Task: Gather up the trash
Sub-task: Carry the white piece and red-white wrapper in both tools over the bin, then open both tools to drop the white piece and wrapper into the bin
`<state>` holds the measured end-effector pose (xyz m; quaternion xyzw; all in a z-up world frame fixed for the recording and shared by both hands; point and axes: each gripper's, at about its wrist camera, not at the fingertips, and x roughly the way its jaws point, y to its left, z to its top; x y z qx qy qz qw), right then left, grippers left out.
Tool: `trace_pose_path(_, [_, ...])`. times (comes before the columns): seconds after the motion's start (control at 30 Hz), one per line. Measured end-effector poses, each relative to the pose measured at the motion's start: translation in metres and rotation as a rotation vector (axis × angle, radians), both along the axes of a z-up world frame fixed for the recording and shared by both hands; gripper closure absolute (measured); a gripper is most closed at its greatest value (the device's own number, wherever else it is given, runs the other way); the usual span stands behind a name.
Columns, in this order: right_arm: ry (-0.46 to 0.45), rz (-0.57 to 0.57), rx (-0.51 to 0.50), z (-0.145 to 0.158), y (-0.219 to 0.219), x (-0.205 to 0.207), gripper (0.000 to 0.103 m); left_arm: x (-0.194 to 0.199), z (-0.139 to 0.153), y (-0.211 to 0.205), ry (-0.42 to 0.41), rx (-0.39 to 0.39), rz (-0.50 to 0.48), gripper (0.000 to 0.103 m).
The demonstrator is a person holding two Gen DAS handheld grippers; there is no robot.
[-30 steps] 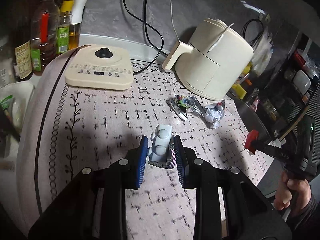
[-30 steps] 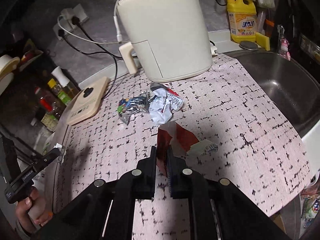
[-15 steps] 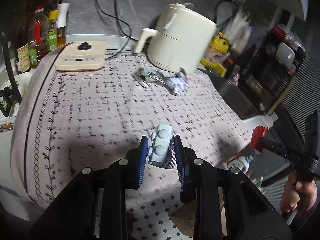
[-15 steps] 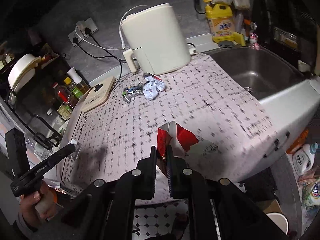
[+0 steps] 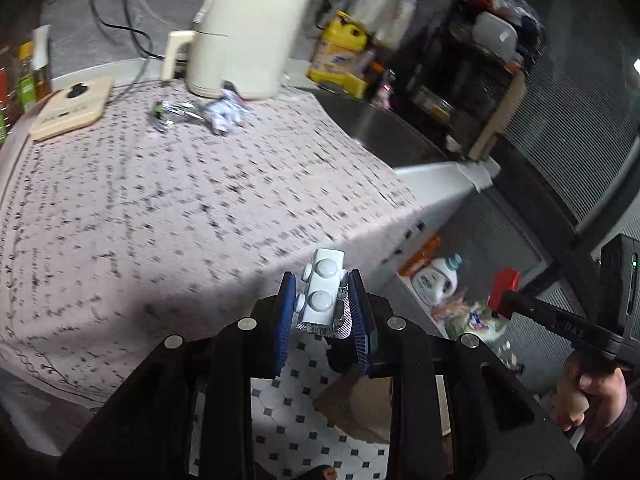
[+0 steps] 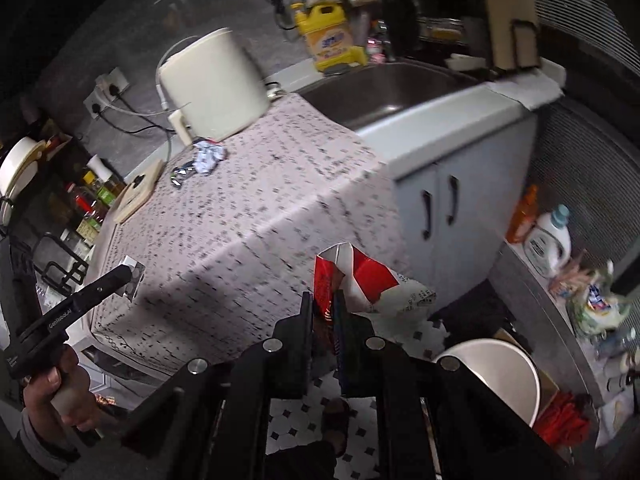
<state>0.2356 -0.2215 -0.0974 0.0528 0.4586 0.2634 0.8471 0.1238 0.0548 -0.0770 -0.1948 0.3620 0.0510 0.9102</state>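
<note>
Both grippers have drawn back from the desk (image 5: 168,208) since the earlier frames: its front edge and the tiled floor (image 5: 288,412) now show beneath them, where a second ago only the cloth lay below. The left gripper (image 5: 322,312) points downward, its blue jaws partly closed on one white pill pack (image 5: 322,294), held over the desk's edge. The right gripper (image 6: 323,312) also tilts down, its jaws nearly shut on one red and white wrapper (image 6: 360,276), clear of the desk. A hand (image 5: 596,396) grips the right handle; another hand (image 6: 60,392) grips the left. Two pieces of trash remain on the desk: a crumpled paper (image 6: 206,156) and, touching it, a foil wrapper (image 6: 182,172), both beside the cream appliance (image 6: 212,88). One white bin (image 6: 492,376) stands on the floor near the right gripper.
</note>
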Motion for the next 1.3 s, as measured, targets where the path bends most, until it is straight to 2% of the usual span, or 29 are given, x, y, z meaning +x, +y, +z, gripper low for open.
trace_pose_path(0.3, [0.055,-0.168,-0.018,-0.029,-0.086,-0.031,0.092,0.023,-0.016,-0.088,0.038,-0.008,-0.198,0.076])
trace_pose_path(0.4, [0.079,-0.195,-0.007,-0.040,-0.110,-0.038,0.088,0.030,-0.022,-0.112,0.058,-0.009,-0.253,0.076])
trace_pose_path(0.43, [0.086,-0.204,0.006,-0.044,-0.117,-0.039,0.082,0.031,-0.023,-0.119,0.062,-0.008,-0.270,0.076])
trace_pose_path(0.47, [0.096,-0.215,0.026,-0.049,-0.126,-0.040,0.066,0.033,-0.025,-0.127,0.067,-0.007,-0.287,0.076])
trace_pose_path(0.53, [0.105,-0.250,0.044,-0.056,-0.142,-0.042,0.048,0.038,-0.028,-0.143,0.076,-0.002,-0.326,0.076])
trace_pose_path(0.83, [0.126,-0.385,0.064,-0.062,-0.202,-0.060,0.048,0.056,-0.035,-0.196,0.095,0.005,-0.436,0.076])
trace_pose_path(1.3, [0.085,-0.543,0.037,-0.036,-0.259,-0.088,0.048,0.092,-0.050,-0.275,0.126,-0.037,-0.650,0.075])
